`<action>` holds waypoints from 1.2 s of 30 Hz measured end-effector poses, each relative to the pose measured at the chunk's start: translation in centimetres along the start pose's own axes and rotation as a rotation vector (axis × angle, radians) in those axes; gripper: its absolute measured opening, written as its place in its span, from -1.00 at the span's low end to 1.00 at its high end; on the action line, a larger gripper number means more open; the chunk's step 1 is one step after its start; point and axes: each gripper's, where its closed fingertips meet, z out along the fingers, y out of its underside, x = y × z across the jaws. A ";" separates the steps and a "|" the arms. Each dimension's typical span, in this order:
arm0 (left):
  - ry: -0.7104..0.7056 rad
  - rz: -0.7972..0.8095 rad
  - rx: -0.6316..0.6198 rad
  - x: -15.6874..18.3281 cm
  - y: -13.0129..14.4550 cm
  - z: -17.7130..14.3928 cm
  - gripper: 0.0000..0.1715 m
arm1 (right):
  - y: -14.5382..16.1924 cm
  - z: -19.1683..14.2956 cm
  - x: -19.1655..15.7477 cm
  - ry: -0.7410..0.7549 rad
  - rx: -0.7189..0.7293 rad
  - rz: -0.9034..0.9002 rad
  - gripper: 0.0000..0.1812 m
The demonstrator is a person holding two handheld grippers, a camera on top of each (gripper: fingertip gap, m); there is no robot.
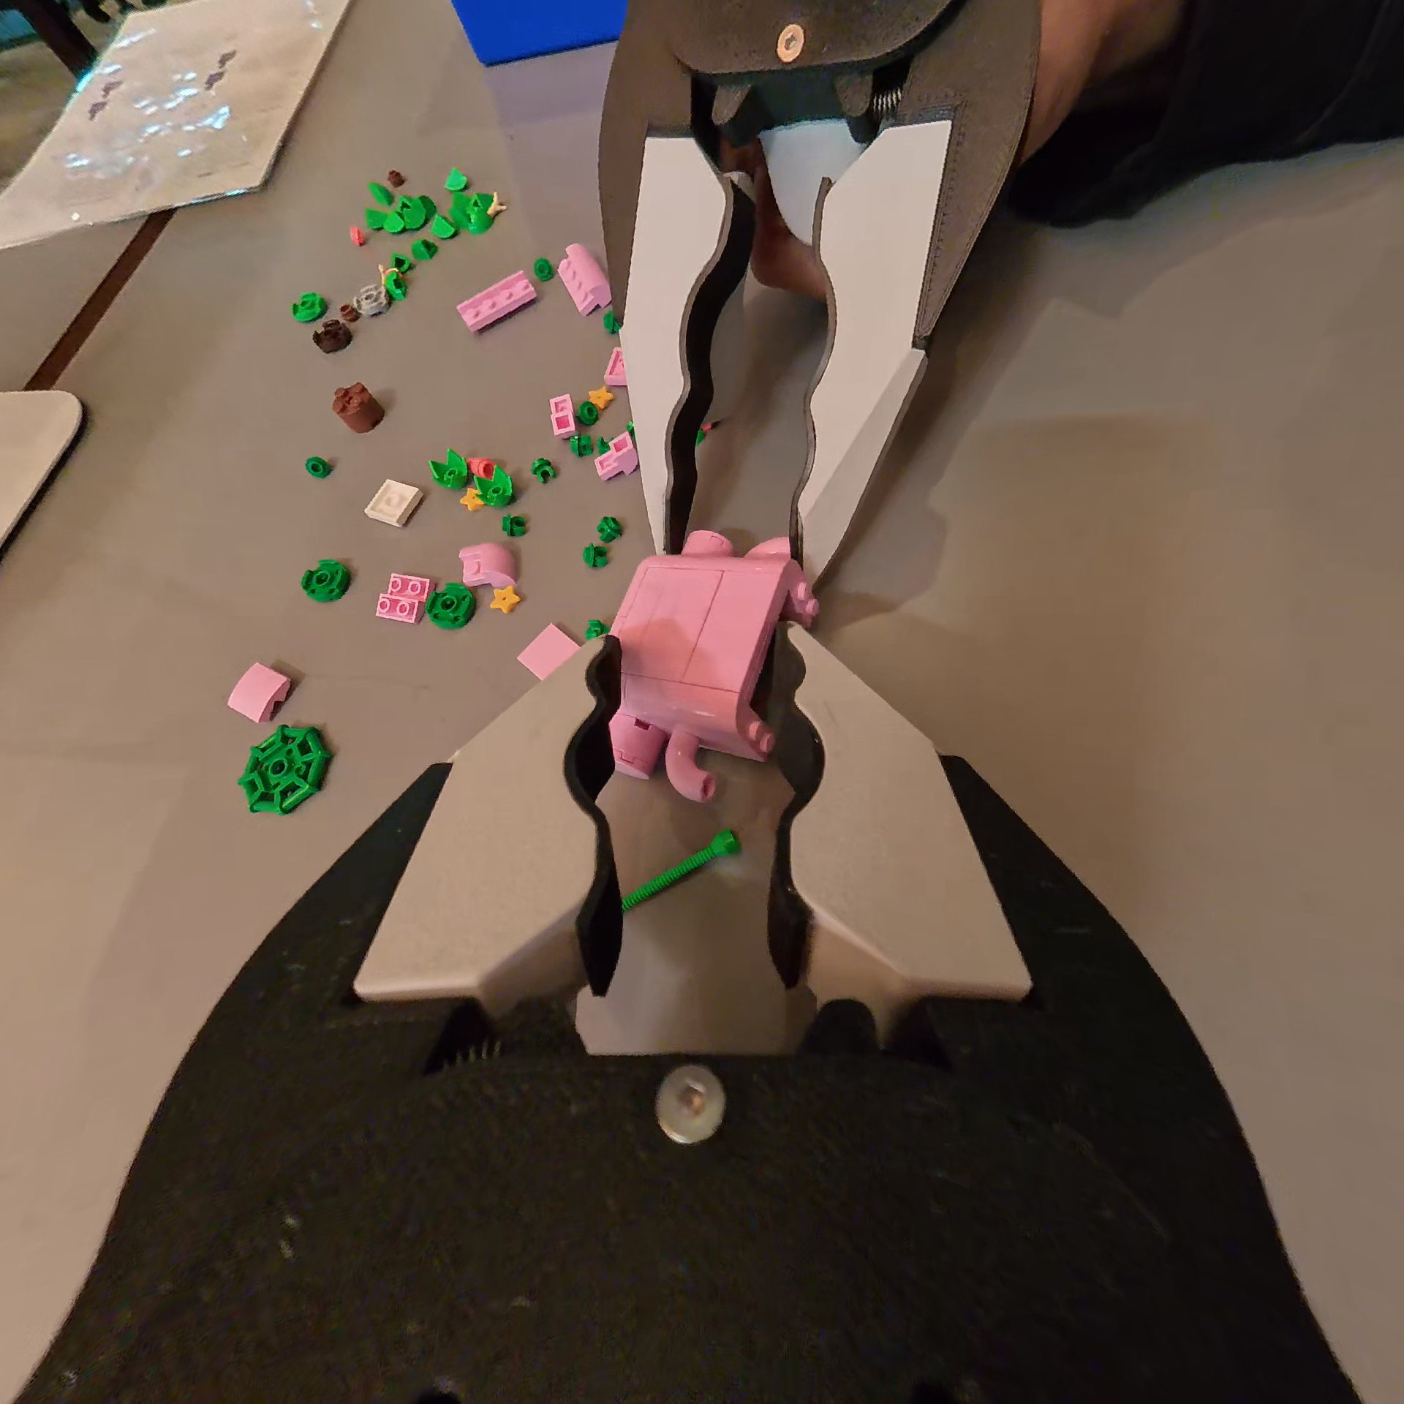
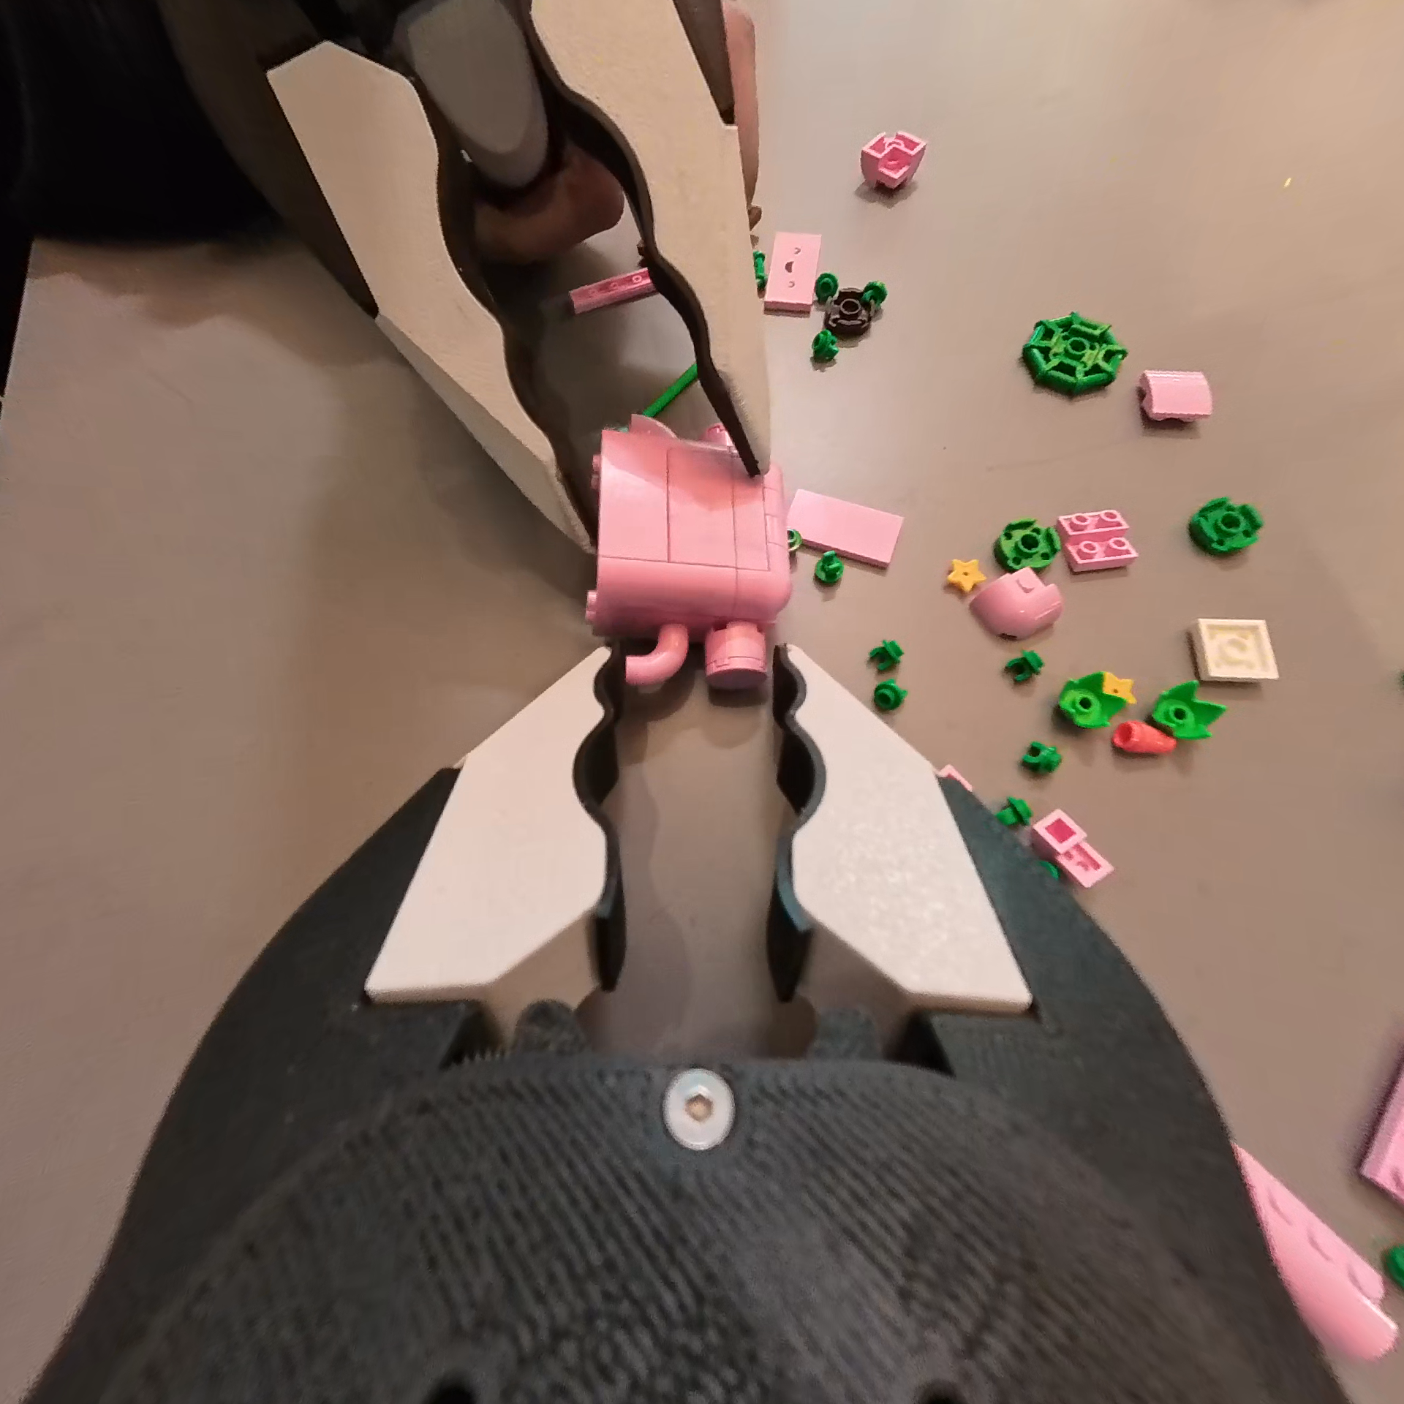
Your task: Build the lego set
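Left claw [image 1: 695,649] clamped on pink pig [image 1: 684,623] — right claw [image 2: 695,661] apart, tips just beside it, grey table [image 1: 1139,608]

pink lego pig [image 1: 703,646], green, yellow and brown loose pieces [image 1: 448,604], grey table [image 1: 1102,608]

A grey worktop [image 1: 1064,532] is seen, strewn with green studs [image 1: 325,581], pink bricks [image 1: 498,300], a white tile [image 1: 393,502], a paper sheet [image 1: 167,114].
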 end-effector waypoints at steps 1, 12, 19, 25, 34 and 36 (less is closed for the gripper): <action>0.002 -0.001 0.000 0.0 0.0 0.0 -0.55 | 0.0 0.0 0.0 -0.002 -0.002 0.003 -0.58; -0.005 -0.024 -0.006 -0.1 0.2 -0.2 -0.22 | 0.5 -0.2 0.3 -0.029 -0.019 0.056 -0.52; 0.000 -0.063 -0.046 -0.8 1.4 -0.6 -0.24 | 0.5 -0.2 0.3 -0.037 -0.017 0.068 -0.54; 0.043 -0.064 -0.063 -0.3 1.6 -0.6 -0.38 | 0.3 -0.4 0.0 -0.058 0.002 0.053 -0.51; 0.050 -0.037 -0.092 0.2 1.9 -0.3 -0.47 | -0.6 -0.8 -1.4 -0.148 0.054 -0.018 -0.36; 0.122 -0.054 -0.078 1.6 1.4 -0.3 -0.48 | -0.3 -0.7 -1.8 -0.163 0.036 -0.038 -0.39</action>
